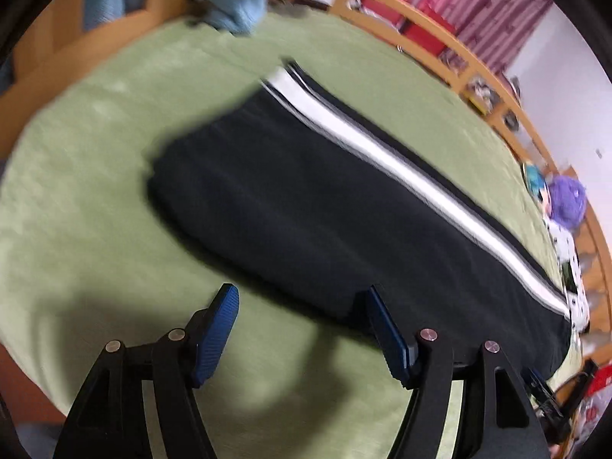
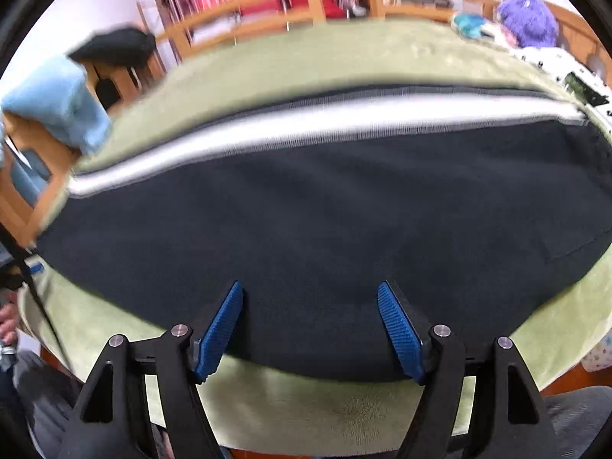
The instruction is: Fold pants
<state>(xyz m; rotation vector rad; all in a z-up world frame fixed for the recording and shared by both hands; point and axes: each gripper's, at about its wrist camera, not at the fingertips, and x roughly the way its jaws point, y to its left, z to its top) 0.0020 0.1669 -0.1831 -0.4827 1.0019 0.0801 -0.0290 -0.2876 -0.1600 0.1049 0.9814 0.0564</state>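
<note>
Pants [image 2: 306, 222] lie flat on green blanket [image 2: 306, 57], white stripe [image 2: 306, 122] toward 12 o'clock. Left gripper [image 1: 302, 329] and right gripper [image 2: 310, 329] both spread wide, holding nothing.

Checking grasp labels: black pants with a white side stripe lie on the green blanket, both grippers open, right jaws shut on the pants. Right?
One thing is wrong: the right gripper is open too, its jaws spread over the pants, gripping nothing, as the right wrist view shows. The white stripe, green blanket and open left gripper are right.
</note>
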